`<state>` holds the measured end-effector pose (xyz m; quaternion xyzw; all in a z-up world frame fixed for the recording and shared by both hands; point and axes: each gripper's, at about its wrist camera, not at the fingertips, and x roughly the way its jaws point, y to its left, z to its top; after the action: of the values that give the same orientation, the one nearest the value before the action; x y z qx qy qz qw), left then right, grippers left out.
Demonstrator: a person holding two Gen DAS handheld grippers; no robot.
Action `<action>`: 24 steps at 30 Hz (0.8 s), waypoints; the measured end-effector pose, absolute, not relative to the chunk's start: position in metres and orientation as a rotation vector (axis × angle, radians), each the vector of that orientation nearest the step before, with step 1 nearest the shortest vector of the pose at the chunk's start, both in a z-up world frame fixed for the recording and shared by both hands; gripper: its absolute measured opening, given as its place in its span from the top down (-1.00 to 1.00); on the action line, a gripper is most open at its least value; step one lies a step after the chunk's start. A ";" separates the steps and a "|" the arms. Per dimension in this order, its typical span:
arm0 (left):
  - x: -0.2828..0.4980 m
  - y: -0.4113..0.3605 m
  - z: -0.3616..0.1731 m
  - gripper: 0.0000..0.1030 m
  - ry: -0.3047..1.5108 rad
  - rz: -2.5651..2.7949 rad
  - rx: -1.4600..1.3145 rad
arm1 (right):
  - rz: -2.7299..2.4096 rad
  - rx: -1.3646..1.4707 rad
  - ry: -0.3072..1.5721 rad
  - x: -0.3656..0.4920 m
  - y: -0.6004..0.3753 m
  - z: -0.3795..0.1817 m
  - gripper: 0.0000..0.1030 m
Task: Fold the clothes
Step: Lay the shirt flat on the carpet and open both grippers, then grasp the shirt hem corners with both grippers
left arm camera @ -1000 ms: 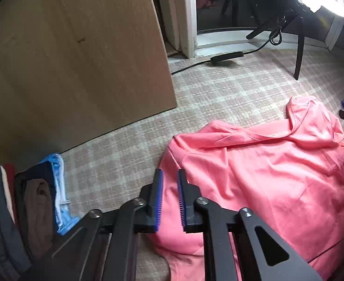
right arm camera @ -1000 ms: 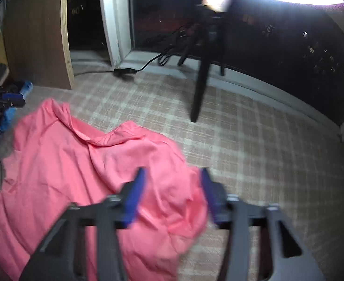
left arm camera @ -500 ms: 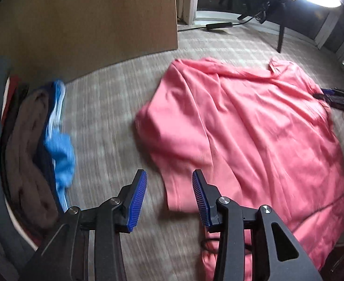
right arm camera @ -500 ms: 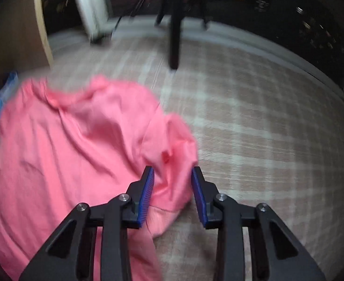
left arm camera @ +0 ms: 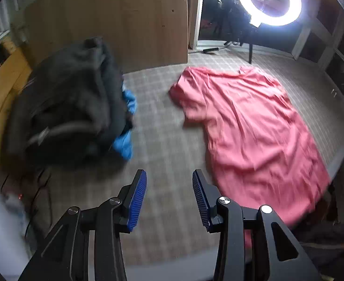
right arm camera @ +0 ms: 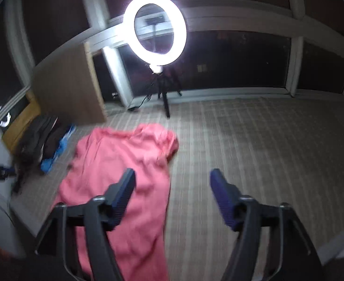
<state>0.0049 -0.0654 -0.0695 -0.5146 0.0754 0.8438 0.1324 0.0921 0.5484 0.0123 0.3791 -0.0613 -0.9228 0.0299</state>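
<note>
A pink shirt [left arm camera: 249, 126] lies spread out on the plaid-covered surface [left arm camera: 162, 154], collar toward the ring light. My left gripper [left arm camera: 168, 175] hovers above the bare plaid, left of the shirt's lower part, open with nothing between its blue pads. In the right wrist view the same shirt [right arm camera: 122, 161] runs from the middle down to the lower left. My right gripper [right arm camera: 172, 175] hangs above the shirt's right edge; its jaws are opening and nothing is between them. Both views are blurred by motion.
A pile of dark clothes [left arm camera: 71, 98] with a blue garment [left arm camera: 125, 145] sits left of the shirt. Behind stand a wooden panel [left arm camera: 125, 18] and a lit ring light [right arm camera: 155, 29] on a tripod [right arm camera: 164, 98]. Bare plaid [right arm camera: 265, 145] stretches right of the shirt.
Both grippers have pulled back and up, away from the shirt, which now lies spread flat. The left jaws widened. The right jaws narrowed, then widened again.
</note>
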 end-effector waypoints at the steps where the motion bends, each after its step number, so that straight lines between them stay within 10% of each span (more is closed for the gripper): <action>1: 0.017 -0.063 -0.075 0.16 0.228 2.418 -1.502 | -2.847 1.212 -0.147 0.107 0.543 0.003 -0.32; 15: 0.104 0.065 -0.228 0.14 0.157 1.980 -1.687 | -2.500 1.679 -0.066 0.179 0.483 -0.179 -0.32; 18: 0.103 0.076 -0.232 0.28 0.151 1.964 -1.684 | -2.458 1.683 -0.026 0.184 0.480 -0.187 -0.32; 21: 0.101 0.082 -0.232 1.00 0.097 1.943 -1.672 | -2.467 1.690 0.031 0.183 0.481 -0.193 -0.32; 24: 0.101 0.082 -0.232 0.98 0.067 1.951 -1.679 | -2.459 1.678 0.001 0.175 0.485 -0.201 -0.32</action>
<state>0.1006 0.0820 -0.2315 -0.6260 0.0249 0.7276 0.2795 0.1752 0.4848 -0.2013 0.5619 0.0003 -0.8231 0.0823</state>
